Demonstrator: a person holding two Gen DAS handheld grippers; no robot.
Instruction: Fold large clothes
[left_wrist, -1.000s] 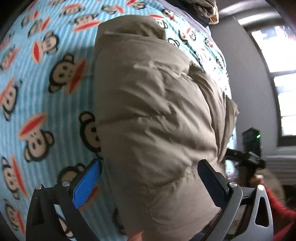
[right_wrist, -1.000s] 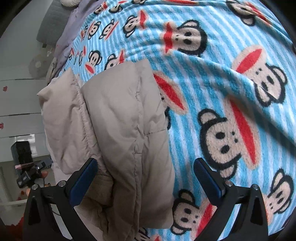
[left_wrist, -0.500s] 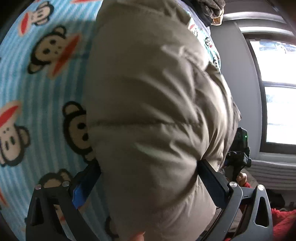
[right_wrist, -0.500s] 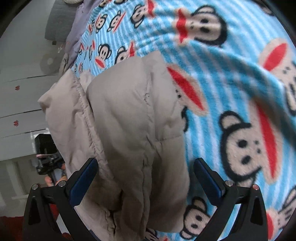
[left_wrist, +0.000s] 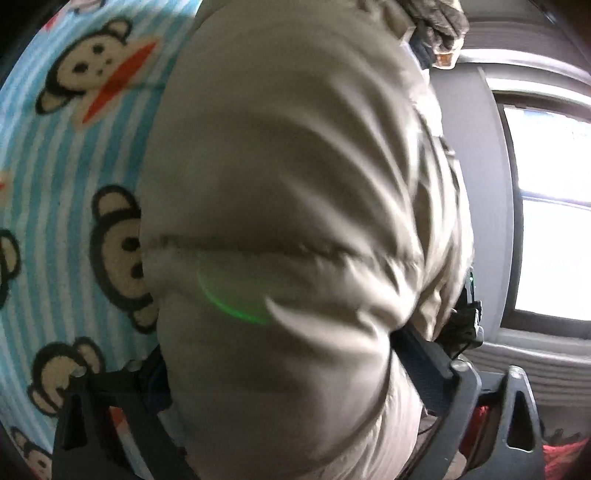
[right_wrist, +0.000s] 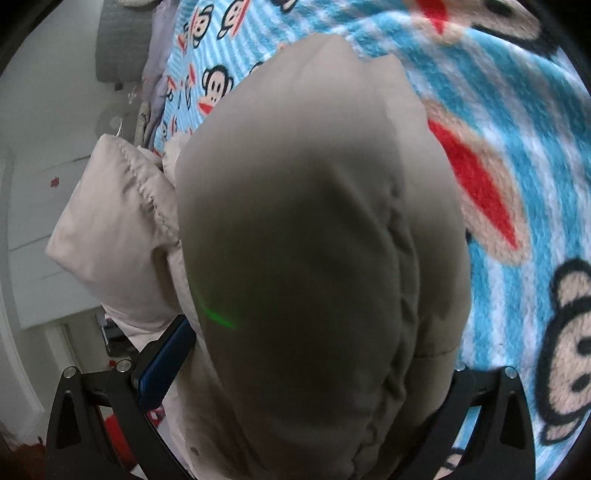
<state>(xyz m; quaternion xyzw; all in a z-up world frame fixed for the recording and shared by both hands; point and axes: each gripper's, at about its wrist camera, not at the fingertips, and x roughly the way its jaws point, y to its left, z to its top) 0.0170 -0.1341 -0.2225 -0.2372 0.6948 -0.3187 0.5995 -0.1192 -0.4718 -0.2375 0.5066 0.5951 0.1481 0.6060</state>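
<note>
While the puffy beige quilted jacket (left_wrist: 280, 229) is lying on the blue striped monkey-print blanket (left_wrist: 74, 155), the left gripper (left_wrist: 277, 365) is closing around it, its fingers meeting the fabric at 8 and 4 o'clock, and the right gripper (right_wrist: 314, 354) is straddling it, grip unclear.

Monkey-print blanket (left_wrist: 55, 192) (blue-striped) bears beige jacket (left_wrist: 280, 206).

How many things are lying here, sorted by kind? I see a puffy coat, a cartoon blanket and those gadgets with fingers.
Beige padded jacket: 1
Blue striped monkey-print blanket: 1
Handheld grippers: 2, the left gripper and the right gripper, both with the jacket between their fingers
Total: 4
</note>
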